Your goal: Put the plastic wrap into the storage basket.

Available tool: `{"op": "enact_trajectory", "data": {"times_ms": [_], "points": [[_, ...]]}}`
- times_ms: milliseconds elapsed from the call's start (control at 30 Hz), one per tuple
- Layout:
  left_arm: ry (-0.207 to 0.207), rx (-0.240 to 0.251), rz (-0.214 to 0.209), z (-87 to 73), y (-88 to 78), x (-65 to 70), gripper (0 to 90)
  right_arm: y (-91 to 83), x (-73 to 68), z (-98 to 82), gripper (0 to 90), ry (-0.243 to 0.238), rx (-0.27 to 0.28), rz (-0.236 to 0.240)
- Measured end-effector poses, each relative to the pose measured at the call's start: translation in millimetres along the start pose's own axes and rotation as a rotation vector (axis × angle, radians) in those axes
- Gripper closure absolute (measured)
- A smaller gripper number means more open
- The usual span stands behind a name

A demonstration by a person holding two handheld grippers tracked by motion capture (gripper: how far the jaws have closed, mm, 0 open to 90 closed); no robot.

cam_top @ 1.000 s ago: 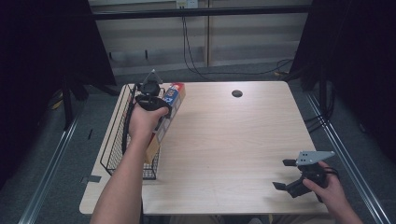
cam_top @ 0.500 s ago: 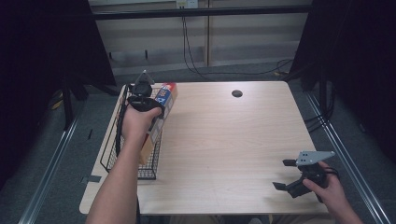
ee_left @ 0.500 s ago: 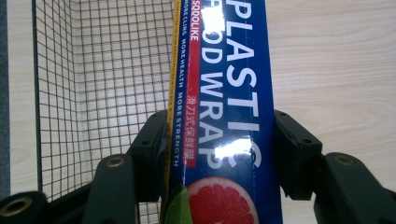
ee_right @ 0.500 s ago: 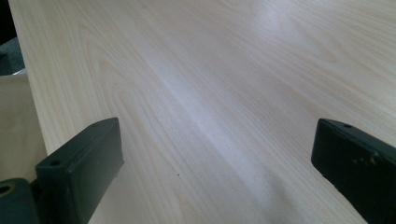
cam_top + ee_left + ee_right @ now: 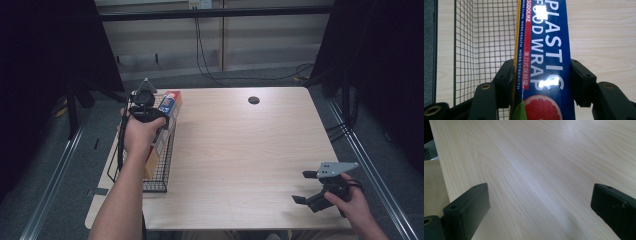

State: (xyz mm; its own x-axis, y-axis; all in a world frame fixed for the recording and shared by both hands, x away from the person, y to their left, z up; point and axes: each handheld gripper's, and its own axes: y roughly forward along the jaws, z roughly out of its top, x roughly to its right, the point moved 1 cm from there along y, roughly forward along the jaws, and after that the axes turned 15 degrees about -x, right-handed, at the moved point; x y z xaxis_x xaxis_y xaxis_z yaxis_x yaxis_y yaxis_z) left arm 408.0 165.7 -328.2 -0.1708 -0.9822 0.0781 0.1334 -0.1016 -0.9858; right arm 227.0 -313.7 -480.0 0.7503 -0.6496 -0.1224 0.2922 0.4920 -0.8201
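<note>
Plastic wrap box [image 5: 544, 62]: light, stiff cardboard, glossy; clamped across narrow faces by left gripper [image 5: 541, 82].
Right gripper [image 5: 536, 202]: jaws apart, empty.

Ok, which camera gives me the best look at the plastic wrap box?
The left gripper view: the plastic wrap box sits close up, label readable, clamped between the left tongs. The high view shows it small, over the wire basket's right edge.

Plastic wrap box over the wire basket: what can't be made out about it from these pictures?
- High view: the hand and left gripper cover most of the plastic wrap box; whether it touches the wire basket is unclear.
- Left gripper view: frame edges cut off both box ends; glare blots some lettering.
- Basket floor beneath the box: hidden by the box.
</note>
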Motion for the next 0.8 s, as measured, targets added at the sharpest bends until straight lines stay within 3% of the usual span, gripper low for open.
{"op": "enact_trajectory", "data": {"times_ms": [800], "points": [[-0.063,0.011,0.026,-7.1,11.4,-18.7,44.6,0.8,-0.2,0.5,1.8,-0.009,-0.001,-0.005]]}}
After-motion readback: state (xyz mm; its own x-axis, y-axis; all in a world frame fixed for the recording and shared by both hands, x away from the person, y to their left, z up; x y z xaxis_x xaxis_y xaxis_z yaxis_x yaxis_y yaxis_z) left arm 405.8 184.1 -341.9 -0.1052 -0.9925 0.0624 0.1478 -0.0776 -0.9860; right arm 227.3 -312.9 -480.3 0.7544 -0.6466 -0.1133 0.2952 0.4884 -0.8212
